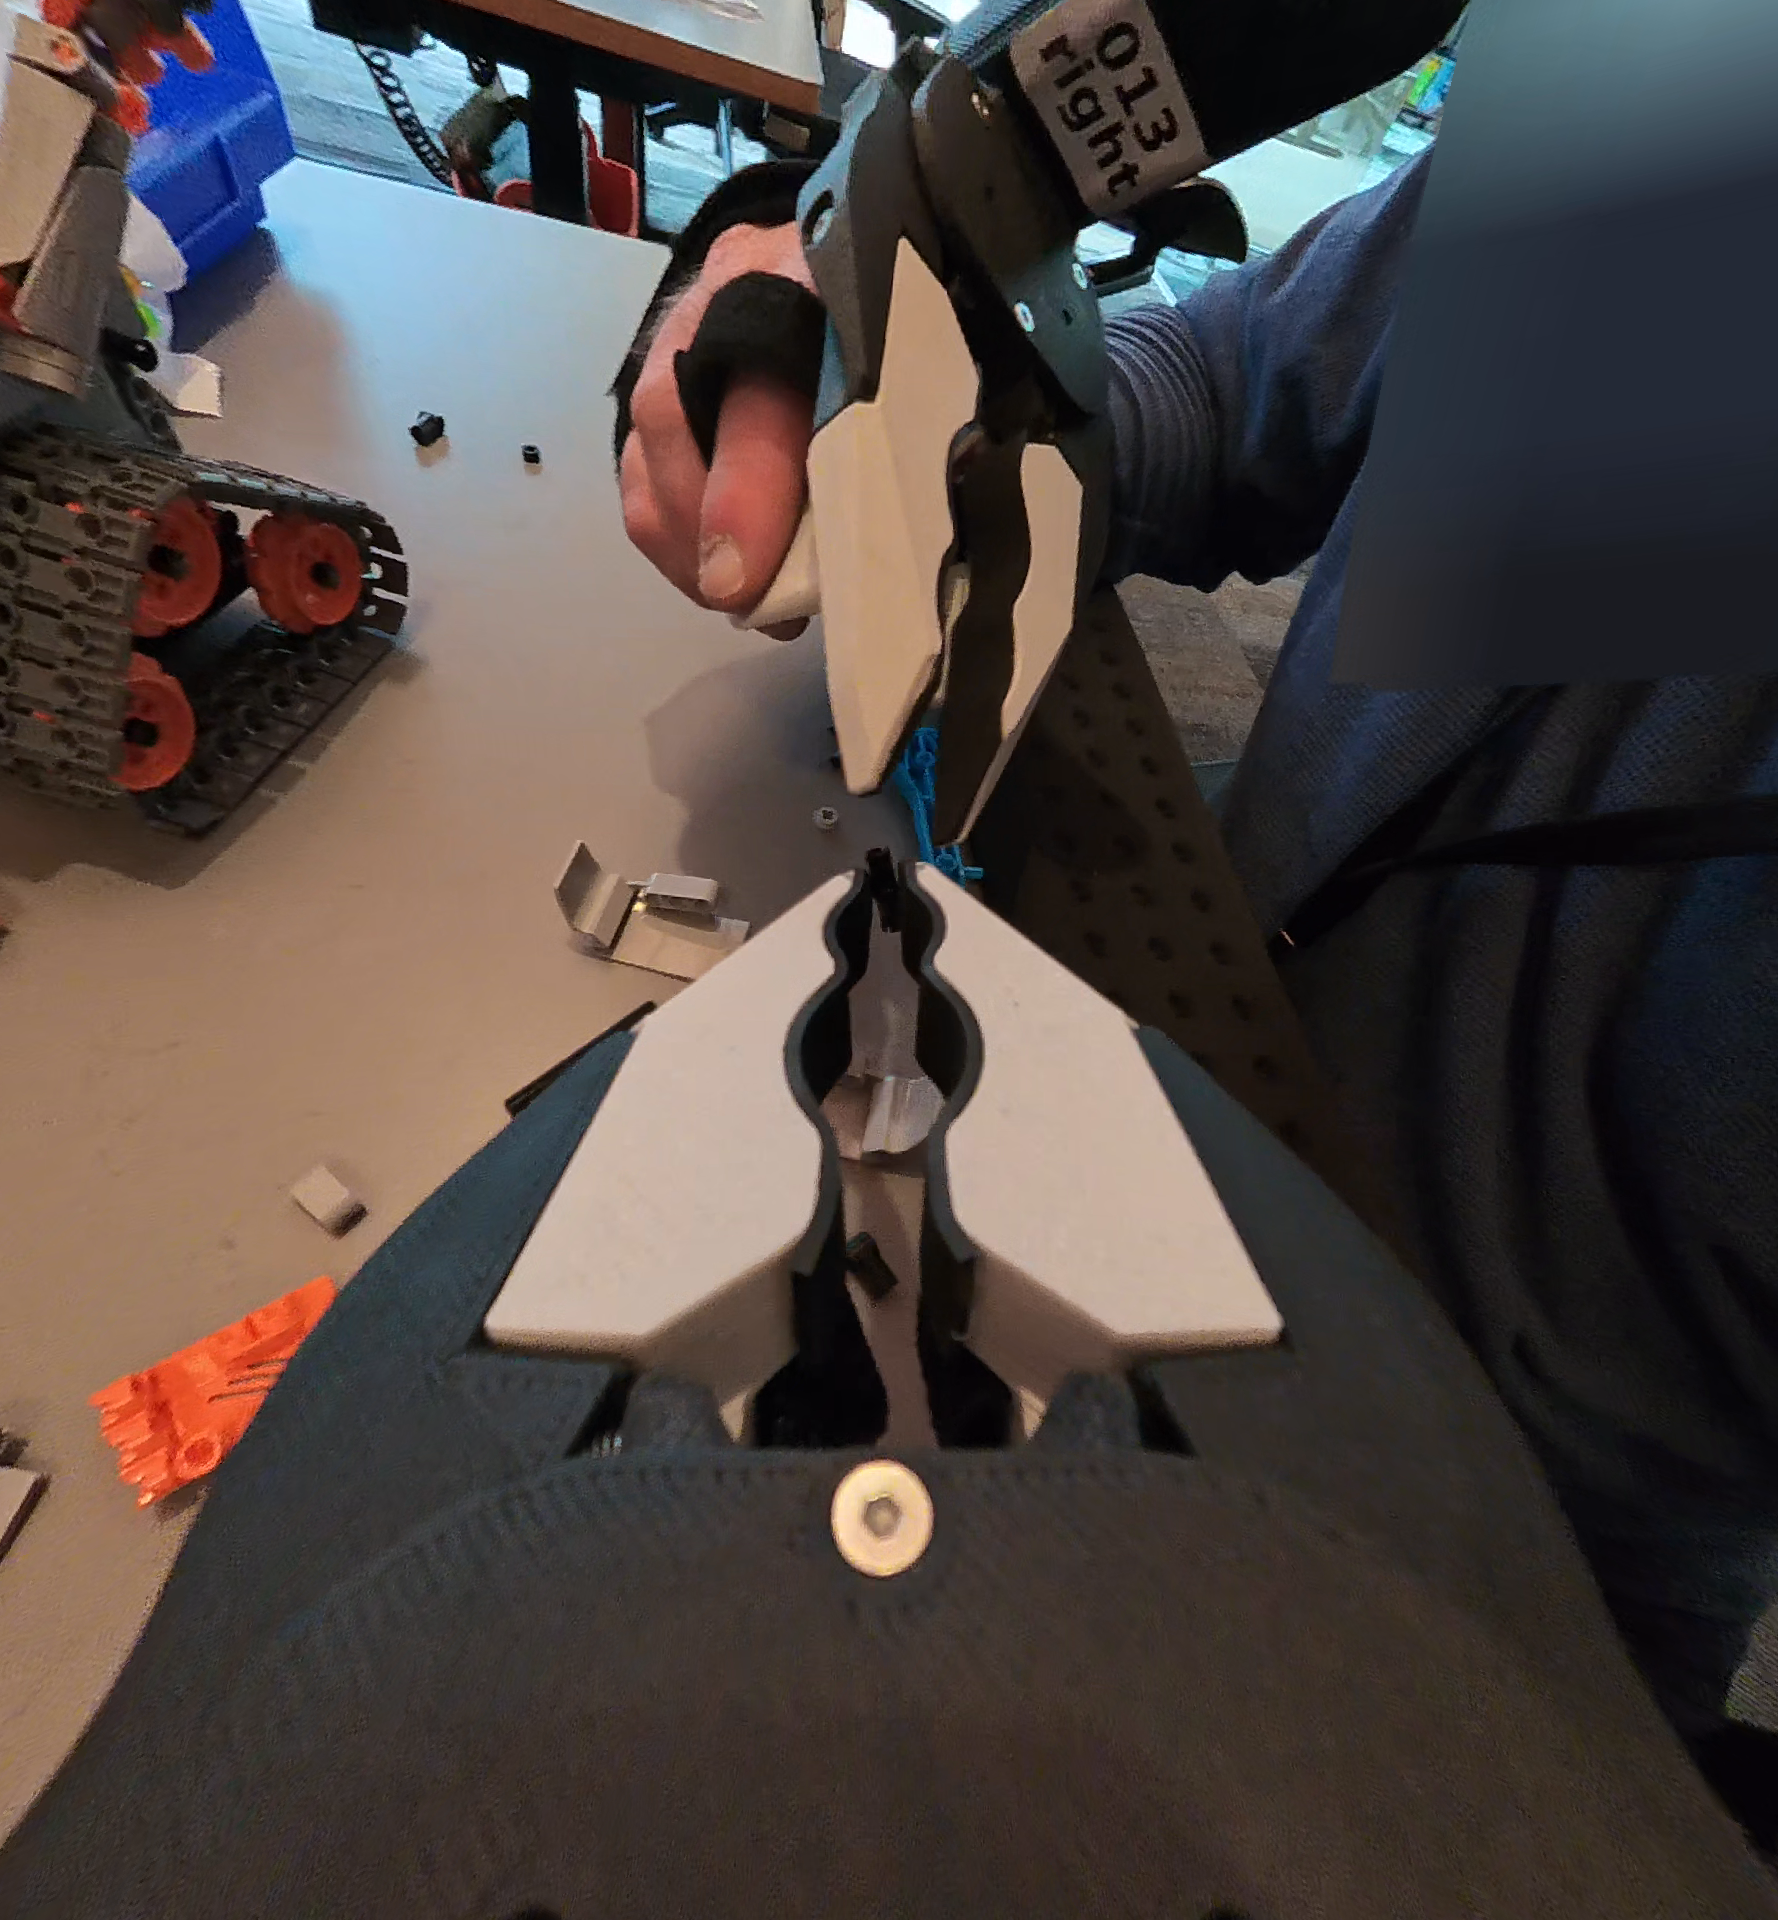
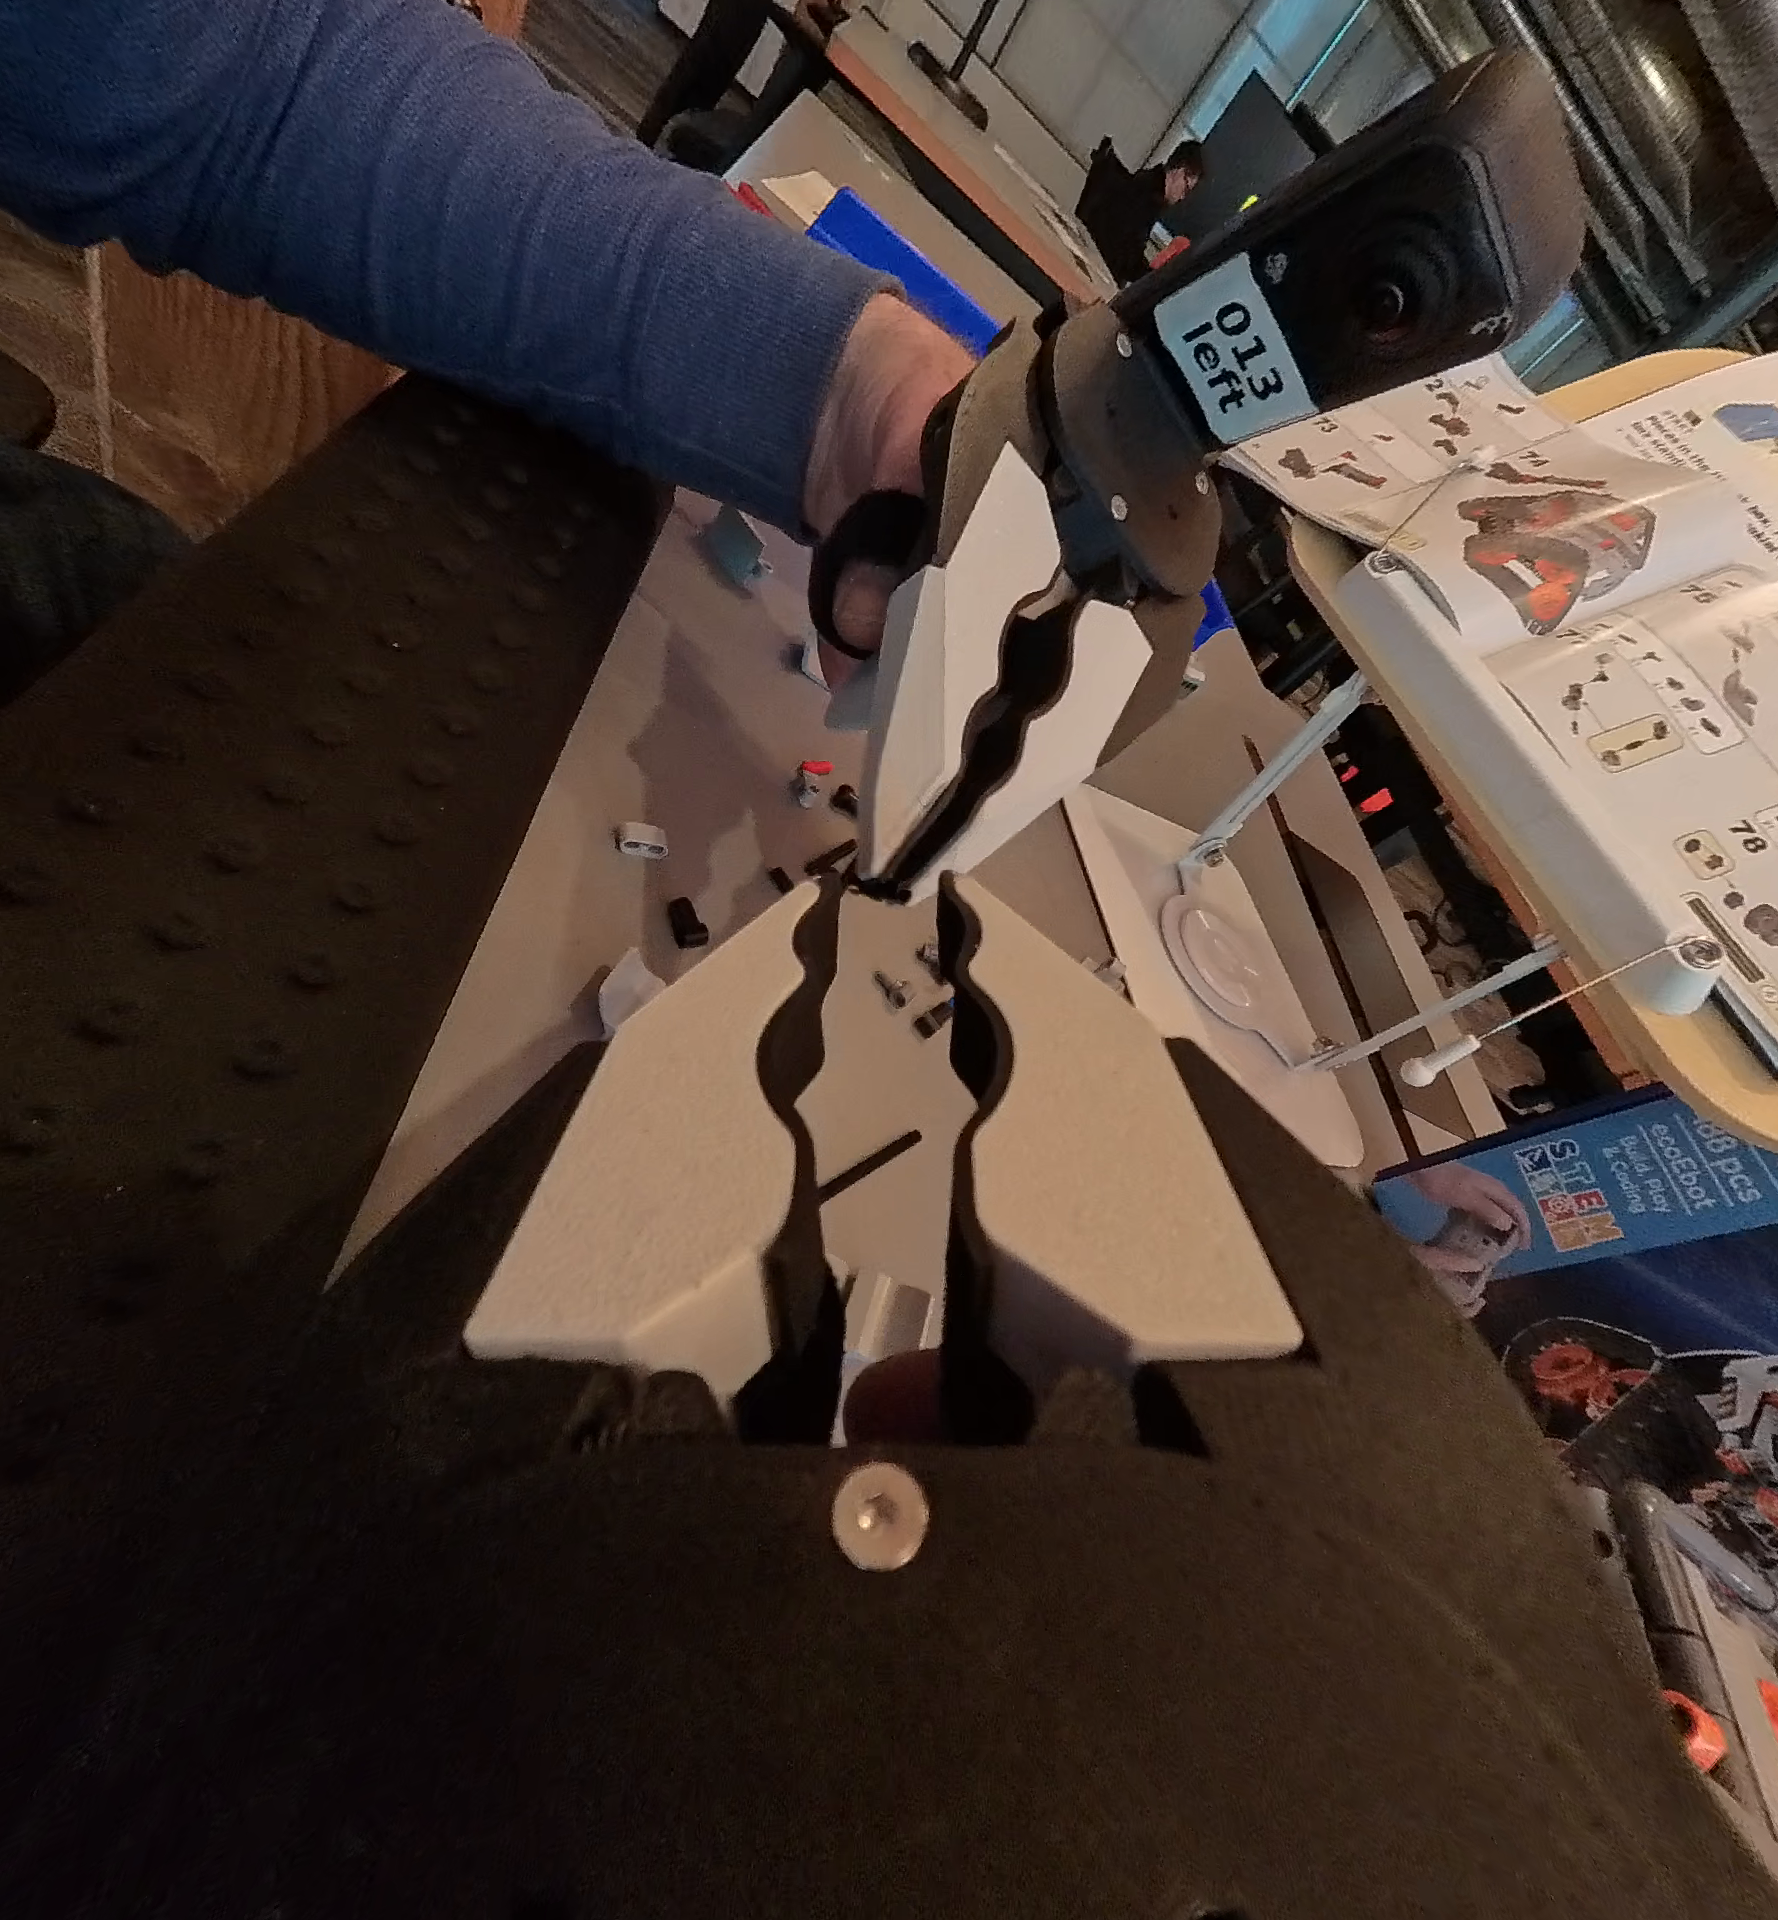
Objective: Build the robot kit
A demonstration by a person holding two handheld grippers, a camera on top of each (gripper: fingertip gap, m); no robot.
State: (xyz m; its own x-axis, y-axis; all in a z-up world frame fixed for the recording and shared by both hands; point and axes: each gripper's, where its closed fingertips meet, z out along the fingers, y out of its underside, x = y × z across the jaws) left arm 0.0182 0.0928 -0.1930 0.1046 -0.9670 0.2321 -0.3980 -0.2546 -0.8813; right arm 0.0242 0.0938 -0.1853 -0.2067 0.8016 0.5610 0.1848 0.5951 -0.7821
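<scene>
My left gripper (image 1: 883,883) pinched a small black pin (image 1: 881,885), jaws nearly closed. My right gripper (image 2: 890,894) stood slightly open, holding nothing, its tips just beside that pin (image 2: 877,889). Both hovered above the grey table (image 1: 449,312), the tracked model (image 1: 137,582) well apart.

grippers: two, the left gripper (image 1: 883,883) and the right gripper (image 2: 890,894)
tracked models: one tracked model (image 1: 137,582)
orange wheels on it: three that I can see
orange panels: one orange panel (image 1: 210,1382) lying loose
blue bins: one blue bin (image 1: 204,135)
instruction booklets: one instruction booklet (image 2: 1633,623)
</scene>
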